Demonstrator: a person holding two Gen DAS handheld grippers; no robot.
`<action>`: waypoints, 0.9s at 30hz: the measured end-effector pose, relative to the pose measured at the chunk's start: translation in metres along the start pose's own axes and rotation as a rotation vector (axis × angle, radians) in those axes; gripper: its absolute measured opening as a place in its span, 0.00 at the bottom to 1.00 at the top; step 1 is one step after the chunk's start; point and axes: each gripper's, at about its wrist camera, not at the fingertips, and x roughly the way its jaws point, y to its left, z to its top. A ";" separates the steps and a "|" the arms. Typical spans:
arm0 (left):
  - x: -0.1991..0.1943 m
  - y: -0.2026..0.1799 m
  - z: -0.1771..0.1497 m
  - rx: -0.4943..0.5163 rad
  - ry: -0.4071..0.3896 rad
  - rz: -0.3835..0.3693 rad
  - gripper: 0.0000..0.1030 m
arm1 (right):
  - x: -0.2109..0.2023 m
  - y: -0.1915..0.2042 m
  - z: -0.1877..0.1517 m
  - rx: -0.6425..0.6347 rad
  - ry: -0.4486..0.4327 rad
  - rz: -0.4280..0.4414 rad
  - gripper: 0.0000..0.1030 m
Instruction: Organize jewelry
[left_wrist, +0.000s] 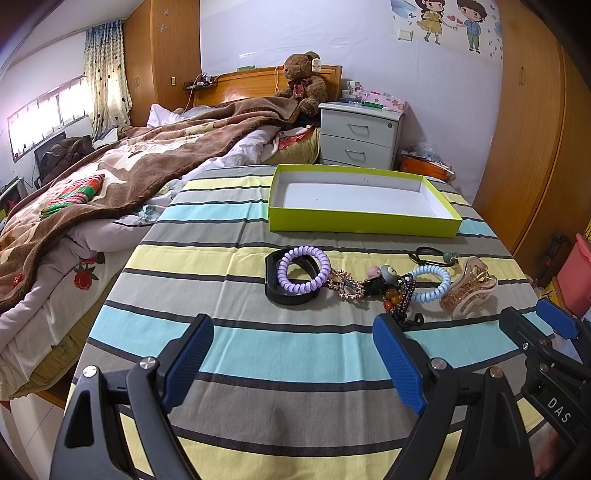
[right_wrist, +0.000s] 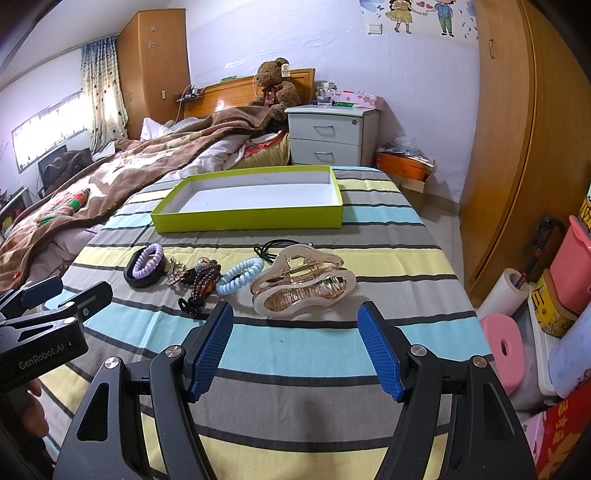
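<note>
A row of jewelry lies on the striped table: a purple coil hair tie (left_wrist: 303, 271) (right_wrist: 147, 260) on a black bangle (left_wrist: 291, 295), a gold hair clip (left_wrist: 345, 284), a beaded bracelet (left_wrist: 400, 295) (right_wrist: 203, 284), a blue coil tie (left_wrist: 432, 284) (right_wrist: 240, 275), a black cord (left_wrist: 430, 256) and a translucent claw clip (left_wrist: 469, 288) (right_wrist: 303, 288). A lime green box (left_wrist: 360, 201) (right_wrist: 251, 201), white inside and empty, stands behind them. My left gripper (left_wrist: 291, 334) is open, short of the row. My right gripper (right_wrist: 295, 317) is open just in front of the claw clip.
The striped tablecloth (left_wrist: 258, 350) covers the table. A bed with a brown blanket (left_wrist: 129, 173) is on the left, a grey nightstand (left_wrist: 360, 134) behind. A wooden wardrobe (right_wrist: 517, 147) and floor clutter with a pink roll (right_wrist: 502, 347) are on the right.
</note>
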 end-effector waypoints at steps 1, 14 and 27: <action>0.000 0.000 0.000 0.001 0.001 0.000 0.87 | 0.000 0.000 0.000 0.000 0.001 0.000 0.68; 0.008 0.008 0.002 0.012 0.028 -0.017 0.87 | 0.005 -0.018 0.002 0.049 -0.003 -0.004 0.68; 0.030 0.031 0.013 -0.020 0.074 -0.097 0.84 | 0.037 -0.029 0.006 0.192 0.095 0.156 0.68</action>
